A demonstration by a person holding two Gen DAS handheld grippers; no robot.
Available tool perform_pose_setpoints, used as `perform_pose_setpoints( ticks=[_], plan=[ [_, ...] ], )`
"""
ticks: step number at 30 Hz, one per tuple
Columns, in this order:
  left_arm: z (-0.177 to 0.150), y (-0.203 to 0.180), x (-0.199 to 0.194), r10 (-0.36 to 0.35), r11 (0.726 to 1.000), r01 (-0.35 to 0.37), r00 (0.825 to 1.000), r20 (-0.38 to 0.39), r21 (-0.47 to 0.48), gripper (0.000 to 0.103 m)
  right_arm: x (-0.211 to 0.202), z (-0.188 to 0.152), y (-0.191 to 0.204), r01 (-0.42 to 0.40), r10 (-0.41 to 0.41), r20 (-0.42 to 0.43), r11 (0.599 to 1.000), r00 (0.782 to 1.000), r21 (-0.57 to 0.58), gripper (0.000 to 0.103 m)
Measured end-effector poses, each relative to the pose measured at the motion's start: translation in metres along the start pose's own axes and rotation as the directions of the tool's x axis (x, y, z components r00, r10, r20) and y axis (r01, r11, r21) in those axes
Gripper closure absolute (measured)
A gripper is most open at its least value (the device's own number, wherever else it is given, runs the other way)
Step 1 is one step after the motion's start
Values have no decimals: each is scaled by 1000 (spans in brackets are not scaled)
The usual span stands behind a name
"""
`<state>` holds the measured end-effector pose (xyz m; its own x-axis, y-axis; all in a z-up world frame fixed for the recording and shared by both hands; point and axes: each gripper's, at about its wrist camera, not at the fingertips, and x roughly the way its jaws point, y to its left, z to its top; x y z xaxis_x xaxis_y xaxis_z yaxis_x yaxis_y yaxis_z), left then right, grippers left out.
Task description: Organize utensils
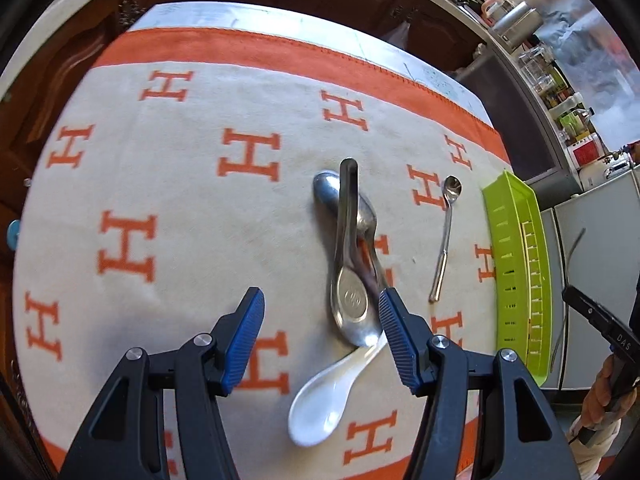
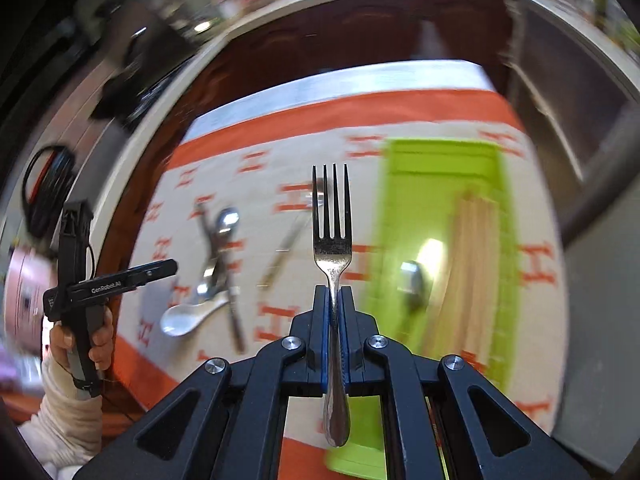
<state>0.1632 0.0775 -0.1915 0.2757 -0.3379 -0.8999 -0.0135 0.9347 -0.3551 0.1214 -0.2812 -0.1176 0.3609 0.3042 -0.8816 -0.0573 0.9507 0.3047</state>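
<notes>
Biggest worry here: the fork (image 2: 333, 240) is pinched only at its thin neck, tines sticking out front and the heavy handle end hanging behind the pads, so I reckon it could swivel or slip out before it gets over the green tray (image 2: 440, 184) at the worktop's right edge, or land crooked on the wooden chopsticks (image 2: 476, 272) and spoon already in there. The right gripper (image 2: 333, 300) is squeezed together tight on that fork. The left gripper (image 1: 322, 320) has its jaws apart, holding nothing, hovering over the crossed pile of metal spoons (image 1: 350, 240) and the white ceramic spoon (image 1: 324, 400) mid-worktop; grabbing one could drag the others.
</notes>
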Motion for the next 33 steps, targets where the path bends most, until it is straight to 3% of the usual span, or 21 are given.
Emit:
perform_pose_setpoints(
  ticks=[7,9,14,18,27,31,33],
  plan=[
    [19,-7,26,-37,999,37,999,11,21,47,4,-11,-67,50,-47,-22,987,999,154,99],
    [21,-10,33,-53,998,52,998,14,33,52,10,-14,-80,68,-62,-39,982,997,176,99],
    [20,-17,43,-37,997,36,999,7,71,73,27,-15,-87,128,-118,-66,978,991,167,99],
    [20,-18,46,-81,993,82,997,-10,80,88,38,-11,-83,169,-157,-84,973,984,157,99],
    [15,-18,40,-62,996,60,998,30,67,92,46,-10,-80,209,-195,-102,965,976,156,99],
    [12,-11,30,-82,996,81,996,38,41,103,45,-14,-79,219,-205,-98,963,974,155,99],
    [9,-9,24,-91,995,90,995,41,32,103,44,-16,-77,212,-199,-96,965,975,152,99]
  ],
)
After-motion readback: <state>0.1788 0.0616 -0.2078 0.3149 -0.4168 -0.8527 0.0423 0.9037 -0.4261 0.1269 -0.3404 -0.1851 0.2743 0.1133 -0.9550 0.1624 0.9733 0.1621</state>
